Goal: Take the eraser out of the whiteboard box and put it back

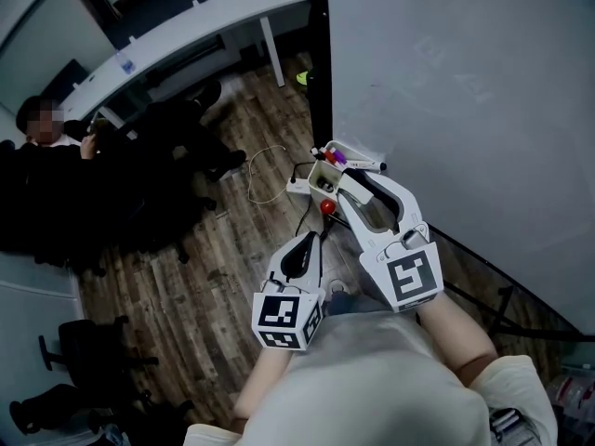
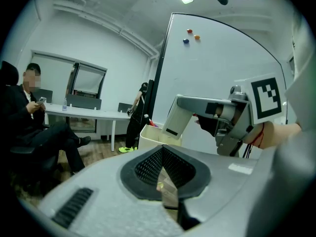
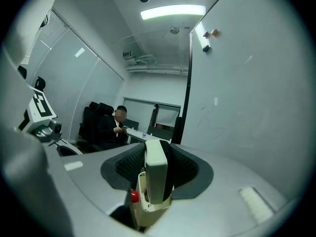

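Observation:
My right gripper (image 1: 338,180) is shut on the eraser (image 3: 155,174), a cream block with a dark felt side that stands upright between the pads. In the left gripper view the eraser (image 2: 176,119) hangs just above the cream whiteboard box (image 2: 149,135). The box (image 1: 310,187) sits at the foot of the whiteboard and holds markers with red and purple caps. A red cap (image 3: 134,196) shows under the eraser. My left gripper (image 1: 300,255) waits lower and nearer me, its black jaws together with nothing between them.
The large whiteboard (image 1: 465,91) fills the right side, with small magnets (image 2: 190,35) high up. A person in black (image 1: 56,184) sits at the left by a long white desk (image 1: 186,26). A cable (image 1: 265,170) lies on the wood floor, and dark office chairs (image 1: 84,351) stand near me.

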